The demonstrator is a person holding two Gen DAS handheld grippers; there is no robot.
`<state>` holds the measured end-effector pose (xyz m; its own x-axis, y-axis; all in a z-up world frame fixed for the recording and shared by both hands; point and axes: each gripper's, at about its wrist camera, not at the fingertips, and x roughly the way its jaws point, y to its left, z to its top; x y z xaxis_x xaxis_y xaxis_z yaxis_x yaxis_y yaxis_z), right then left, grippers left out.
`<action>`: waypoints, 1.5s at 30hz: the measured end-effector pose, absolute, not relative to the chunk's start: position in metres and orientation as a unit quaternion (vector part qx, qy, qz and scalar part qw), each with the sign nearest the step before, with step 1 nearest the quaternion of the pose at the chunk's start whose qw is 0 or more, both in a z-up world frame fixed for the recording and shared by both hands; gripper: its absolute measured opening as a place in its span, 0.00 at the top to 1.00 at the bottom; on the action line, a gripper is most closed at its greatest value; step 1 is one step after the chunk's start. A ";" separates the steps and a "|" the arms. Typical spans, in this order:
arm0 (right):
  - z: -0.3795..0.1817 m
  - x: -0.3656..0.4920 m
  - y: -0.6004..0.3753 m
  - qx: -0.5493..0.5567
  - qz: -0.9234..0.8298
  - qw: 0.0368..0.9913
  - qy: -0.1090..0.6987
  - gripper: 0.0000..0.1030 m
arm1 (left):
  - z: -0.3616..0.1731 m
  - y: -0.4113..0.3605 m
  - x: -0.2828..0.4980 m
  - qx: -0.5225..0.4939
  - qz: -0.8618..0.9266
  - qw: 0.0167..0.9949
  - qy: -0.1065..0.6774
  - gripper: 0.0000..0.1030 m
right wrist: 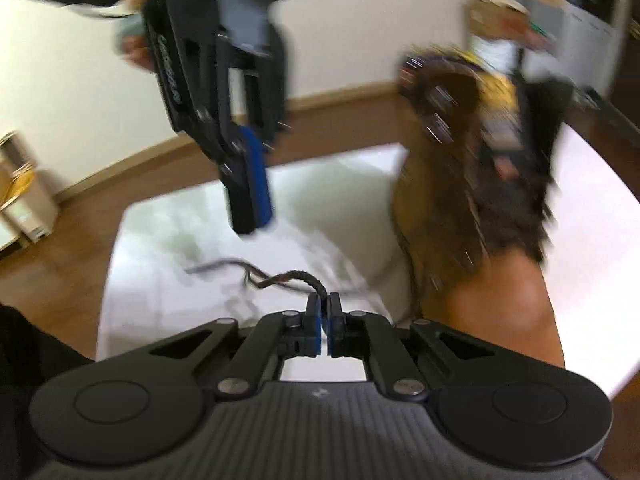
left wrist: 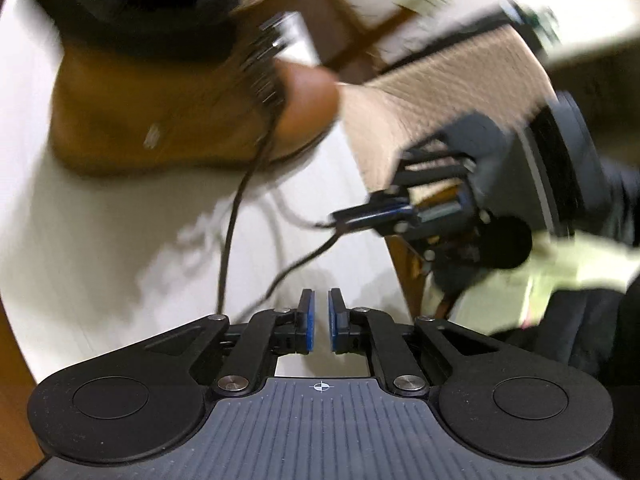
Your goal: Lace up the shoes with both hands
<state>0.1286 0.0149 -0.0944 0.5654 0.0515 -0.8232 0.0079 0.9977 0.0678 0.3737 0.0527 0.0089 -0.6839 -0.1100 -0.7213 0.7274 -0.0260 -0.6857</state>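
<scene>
A tan leather boot (left wrist: 160,120) (right wrist: 460,220) with a dark collar and metal lace hooks lies on a white table (left wrist: 100,240) (right wrist: 160,240). Its dark brown lace (left wrist: 232,220) (right wrist: 296,278) trails loosely across the table top. My right gripper (right wrist: 324,300) (left wrist: 344,216) is shut on the end of that lace, right of the boot's toe in the left wrist view. My left gripper (left wrist: 321,300) (right wrist: 252,220) hangs above the table with a narrow gap between its blue pads and nothing in it. Both views are motion-blurred.
A beige knit sleeve (left wrist: 440,92) reaches in behind the right gripper. Wooden floor (right wrist: 60,272) surrounds the table, with a skirting board along the wall. A cardboard box (right wrist: 20,192) stands at the left, and wooden furniture (left wrist: 340,28) beyond the boot.
</scene>
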 end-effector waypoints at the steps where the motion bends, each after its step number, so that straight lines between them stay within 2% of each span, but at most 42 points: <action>1: -0.097 0.125 0.018 0.020 0.007 0.879 0.477 0.96 | 0.003 0.054 0.373 0.242 -0.667 0.313 0.632 0.90; 5: -0.118 0.121 0.036 0.006 0.030 0.845 0.534 0.94 | -0.021 0.065 0.366 0.236 -0.641 0.326 0.653 0.90; 8: -0.120 0.116 0.040 0.014 0.046 0.828 0.558 0.85 | -0.026 0.069 0.355 0.284 -0.645 0.345 0.620 0.90; 9: -0.119 0.115 0.040 0.023 0.050 0.825 0.562 0.85 | -0.025 0.071 0.354 0.292 -0.645 0.347 0.615 0.90; 12: -0.108 0.116 0.034 0.091 0.078 0.828 0.547 0.85 | -0.029 0.073 0.354 0.311 -0.644 0.357 0.602 0.90; 15: -0.100 0.130 0.034 0.106 0.081 0.845 0.519 0.85 | -0.027 0.078 0.358 0.323 -0.639 0.365 0.595 0.90; 22: -0.133 0.191 0.056 0.102 0.057 0.861 0.496 0.84 | -0.036 0.087 0.369 0.348 -0.629 0.388 0.577 0.90; 34: -0.157 0.239 0.082 0.058 0.034 0.871 0.486 0.85 | -0.043 0.100 0.395 0.315 -0.632 0.397 0.587 0.89; 35: -0.156 0.239 0.084 0.052 0.036 0.872 0.486 0.86 | -0.044 0.100 0.395 0.314 -0.633 0.397 0.586 0.89; 37: -0.155 0.240 0.087 0.040 0.030 0.871 0.489 0.96 | -0.045 0.100 0.395 0.313 -0.634 0.398 0.585 0.89; 38: -0.154 0.241 0.087 0.035 0.023 0.869 0.493 0.97 | -0.045 0.100 0.396 0.311 -0.634 0.398 0.585 0.89; 42: -0.146 0.228 0.076 0.076 0.006 0.861 0.503 0.98 | -0.043 0.100 0.399 0.319 -0.635 0.395 0.582 0.89; 45: -0.127 0.201 0.052 0.157 -0.035 0.857 0.490 0.98 | -0.039 0.097 0.394 0.335 -0.644 0.383 0.571 0.89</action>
